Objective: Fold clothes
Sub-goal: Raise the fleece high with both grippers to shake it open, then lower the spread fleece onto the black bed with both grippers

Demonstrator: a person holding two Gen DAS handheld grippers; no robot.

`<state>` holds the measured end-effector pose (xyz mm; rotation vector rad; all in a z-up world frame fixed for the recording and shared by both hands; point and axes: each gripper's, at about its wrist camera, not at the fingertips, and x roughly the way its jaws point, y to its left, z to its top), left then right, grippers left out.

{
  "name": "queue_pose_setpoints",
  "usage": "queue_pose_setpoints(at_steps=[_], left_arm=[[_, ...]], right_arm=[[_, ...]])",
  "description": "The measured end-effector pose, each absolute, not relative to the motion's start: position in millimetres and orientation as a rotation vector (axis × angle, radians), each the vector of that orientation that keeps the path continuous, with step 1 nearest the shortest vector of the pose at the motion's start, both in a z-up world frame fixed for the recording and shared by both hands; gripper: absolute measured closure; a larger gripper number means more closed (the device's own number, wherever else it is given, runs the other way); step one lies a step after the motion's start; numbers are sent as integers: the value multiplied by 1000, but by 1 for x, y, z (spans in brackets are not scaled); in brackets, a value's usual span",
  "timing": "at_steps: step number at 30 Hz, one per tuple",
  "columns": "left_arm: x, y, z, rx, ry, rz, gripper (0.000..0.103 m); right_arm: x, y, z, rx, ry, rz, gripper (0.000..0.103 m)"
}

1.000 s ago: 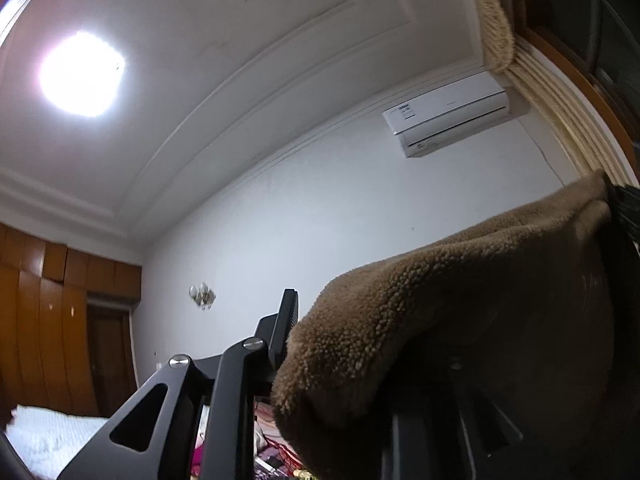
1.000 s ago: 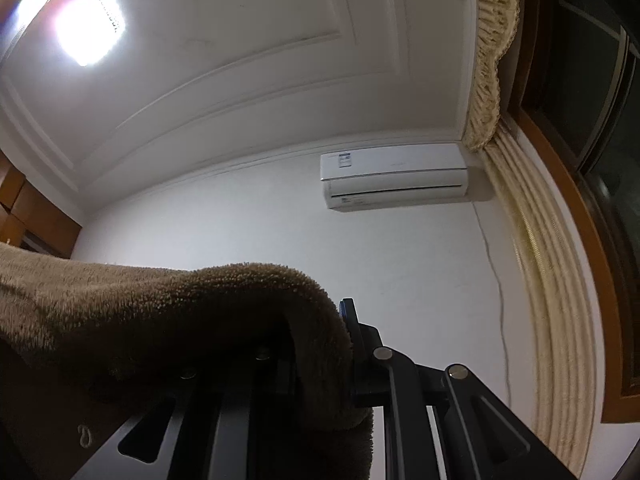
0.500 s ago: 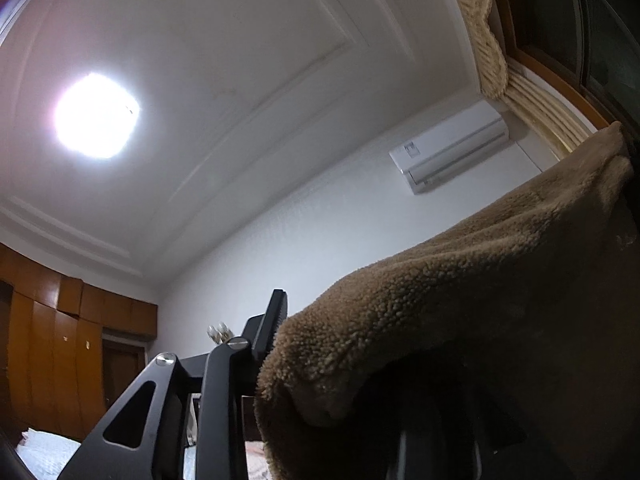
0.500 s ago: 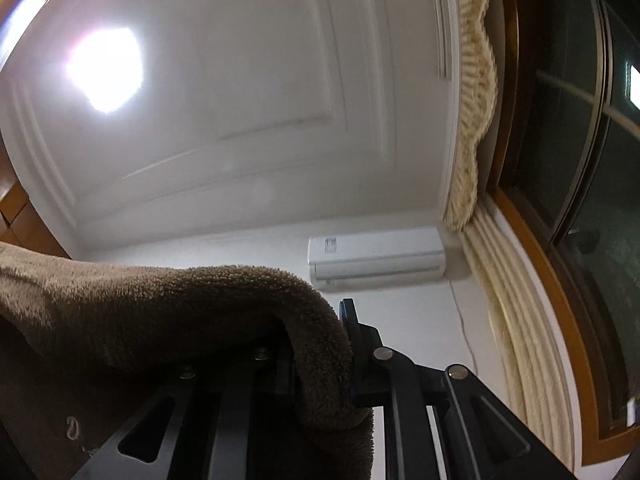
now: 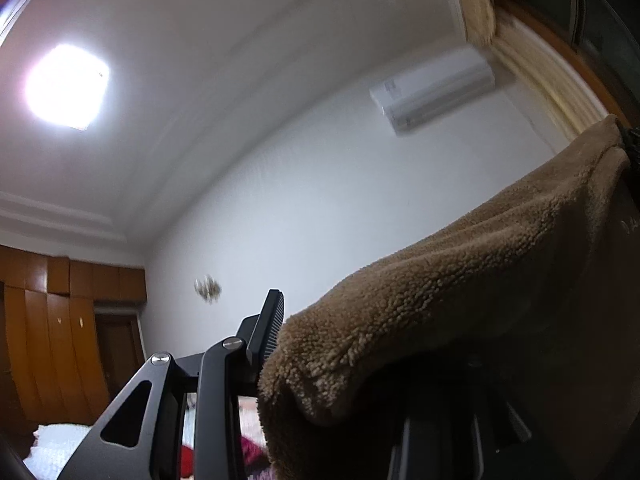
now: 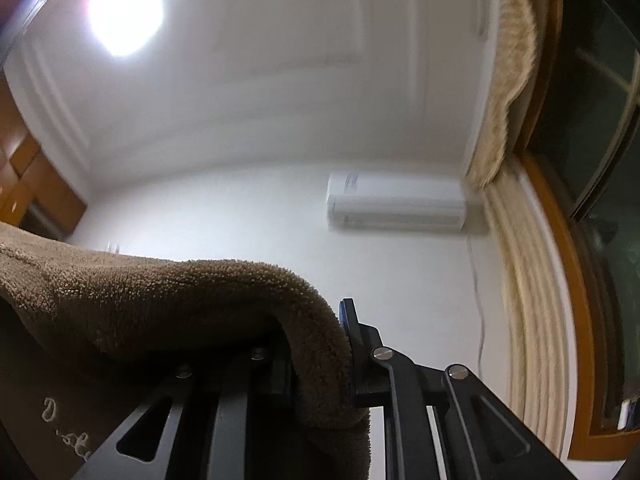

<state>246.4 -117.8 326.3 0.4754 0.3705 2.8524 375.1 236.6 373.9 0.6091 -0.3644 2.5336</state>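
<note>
Left gripper [image 5: 320,344]: jaws just widened, brown fleece garment [image 5: 460,300] draped between them, grip unclear. Right gripper [image 6: 320,352], lower centre: nearly closed, pinching the garment's folded edge.

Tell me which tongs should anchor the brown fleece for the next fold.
Right. The right tongs pinch the brown fleece tightly between both fingers; the left tongs stand looser, fleece only draped beside the one visible finger.

Brown fleece [image 5: 460,292] with pale stitching; black grippers [image 6: 320,360]; white wall [image 5: 300,200], ceiling [image 6: 260,80] and air conditioner [image 6: 396,204]; orange-brown wardrobe [image 5: 52,340]; cream curtain [image 6: 532,280].
</note>
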Motion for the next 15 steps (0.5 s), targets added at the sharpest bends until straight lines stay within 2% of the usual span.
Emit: queue_pose_setpoints(at_steps=[8,15], left_arm=[[106,-65,261,11,503,2865,63],[-19,-17,191,-366,547,2797,63]], right_arm=[[216,260,305,165,-354,2613,85],[96,307,233,-229,-322,2632,85]])
